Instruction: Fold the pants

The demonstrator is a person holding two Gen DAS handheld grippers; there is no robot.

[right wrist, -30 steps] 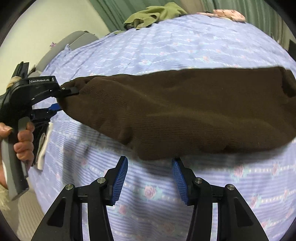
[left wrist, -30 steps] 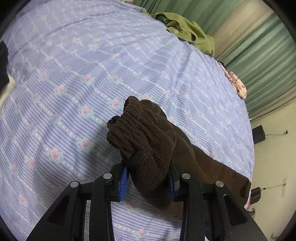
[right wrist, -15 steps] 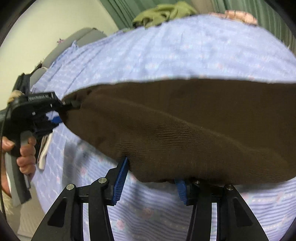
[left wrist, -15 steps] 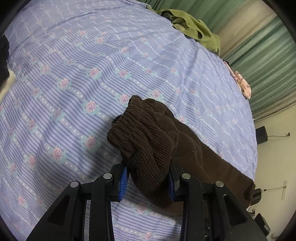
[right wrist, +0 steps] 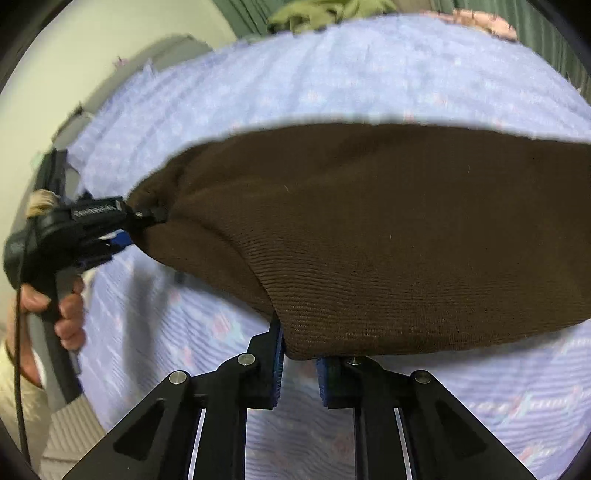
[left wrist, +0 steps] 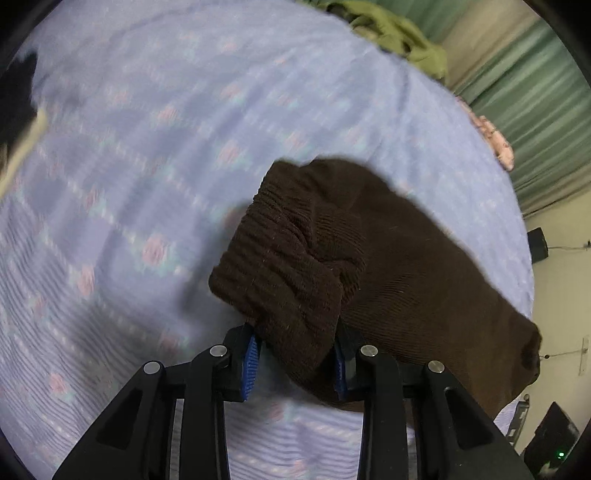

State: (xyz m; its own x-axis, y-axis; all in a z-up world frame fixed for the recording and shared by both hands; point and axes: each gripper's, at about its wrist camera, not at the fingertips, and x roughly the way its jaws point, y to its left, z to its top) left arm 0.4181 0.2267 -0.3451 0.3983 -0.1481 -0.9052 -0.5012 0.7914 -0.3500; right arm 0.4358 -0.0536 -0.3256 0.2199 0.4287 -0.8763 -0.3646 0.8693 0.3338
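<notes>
Though limp and light, the dark brown ribbed-knit pants point(right wrist: 388, 236) sag between grips: left gripper point(left wrist: 293, 352) clamps the bunched elastic waistband point(left wrist: 280, 269); right gripper point(right wrist: 299, 373) pinches the lower edge.

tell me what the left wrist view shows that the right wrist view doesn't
Only the left wrist view: the ribbed waistband bunched between the left tongs, and a black speaker on the wall. Only the right wrist view: the person's hand on the left tool's handle, and the right tongs closed on the lower edge of the cloth. Both: the brown pants, the floral bedsheet, the green garment and green curtains.
</notes>
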